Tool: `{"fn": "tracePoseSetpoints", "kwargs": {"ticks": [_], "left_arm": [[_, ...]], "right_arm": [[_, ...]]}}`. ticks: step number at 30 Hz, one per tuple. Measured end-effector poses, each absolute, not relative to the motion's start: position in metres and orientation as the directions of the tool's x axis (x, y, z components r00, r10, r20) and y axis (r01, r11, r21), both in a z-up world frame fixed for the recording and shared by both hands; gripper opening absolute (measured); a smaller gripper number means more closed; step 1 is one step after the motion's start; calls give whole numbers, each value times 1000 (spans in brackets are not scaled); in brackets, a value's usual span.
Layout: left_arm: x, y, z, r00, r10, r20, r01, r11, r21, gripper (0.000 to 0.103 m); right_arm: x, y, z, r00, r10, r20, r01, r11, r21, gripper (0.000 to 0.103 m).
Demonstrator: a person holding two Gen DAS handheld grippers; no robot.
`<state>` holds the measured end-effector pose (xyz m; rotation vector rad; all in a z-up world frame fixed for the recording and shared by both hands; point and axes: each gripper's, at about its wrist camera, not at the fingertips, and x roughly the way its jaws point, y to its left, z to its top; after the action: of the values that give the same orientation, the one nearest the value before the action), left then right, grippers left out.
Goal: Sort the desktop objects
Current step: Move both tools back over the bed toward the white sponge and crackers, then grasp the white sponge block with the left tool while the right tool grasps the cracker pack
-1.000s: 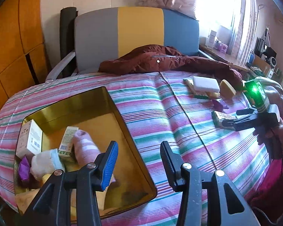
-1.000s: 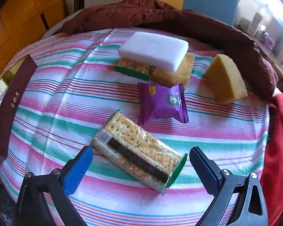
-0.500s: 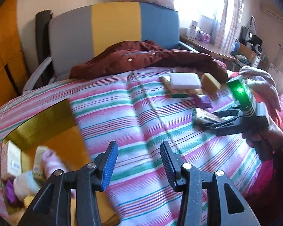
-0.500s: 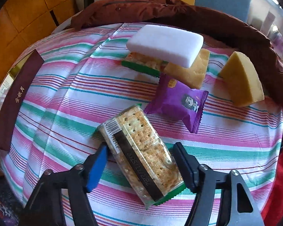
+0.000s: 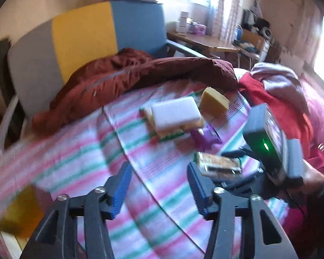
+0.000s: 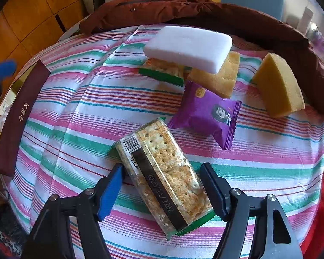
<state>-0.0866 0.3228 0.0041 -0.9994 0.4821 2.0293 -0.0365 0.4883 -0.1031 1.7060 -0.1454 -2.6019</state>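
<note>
My right gripper [image 6: 162, 185] is shut on a clear cracker packet [image 6: 162, 172] with a green end, jaws pressing both long sides, on the striped cloth. The packet also shows in the left wrist view [image 5: 218, 165], in the right gripper [image 5: 237, 168]. Beyond lie a purple snack pouch [image 6: 207, 112], a white sponge [image 6: 188, 47] stacked on a second cracker packet [image 6: 162, 71] and a yellow sponge slab [image 6: 218, 79], and a yellow sponge wedge [image 6: 278, 86]. My left gripper [image 5: 157, 185] is open and empty above the cloth.
A maroon-edged gold box [image 6: 19, 116] with sorted items stands at the table's left; its corner [image 5: 19, 213] shows blurred in the left wrist view. A dark red jacket [image 6: 183, 6] lies along the far edge before a chair [image 5: 80, 32]. Red clothing [image 5: 276, 108] lies at right.
My right gripper has closed from wide open onto the cracker packet. My left gripper has swung right, away from the gold box, toward the loose items.
</note>
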Motion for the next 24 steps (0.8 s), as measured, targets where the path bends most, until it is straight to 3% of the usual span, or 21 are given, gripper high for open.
{"fn": "tracePoseSetpoints", "kwargs": {"ticks": [1, 3, 7, 16, 24], "left_arm": [[-91, 334, 5, -373, 484, -792, -811, -584, 25, 70], [-96, 350, 5, -375, 496, -783, -846, -528, 71, 77], [-101, 390, -5, -373, 490, -788, -913, -344, 218, 80], [-120, 451, -44, -334, 437, -835, -942, -116, 315, 82], [-134, 475, -62, -296, 425, -855, -942, 16, 334, 82]], "right_arm": [[-36, 488, -103, -397, -67, -916, -30, -996, 86, 73], [-36, 484, -103, -391, -49, -919, -20, -998, 62, 72], [-35, 486, -102, -388, -62, -920, -15, -997, 74, 72], [-34, 489, -101, -387, -75, -919, -6, -996, 84, 73], [-34, 485, -101, -383, -83, -920, 19, -996, 82, 84]]}}
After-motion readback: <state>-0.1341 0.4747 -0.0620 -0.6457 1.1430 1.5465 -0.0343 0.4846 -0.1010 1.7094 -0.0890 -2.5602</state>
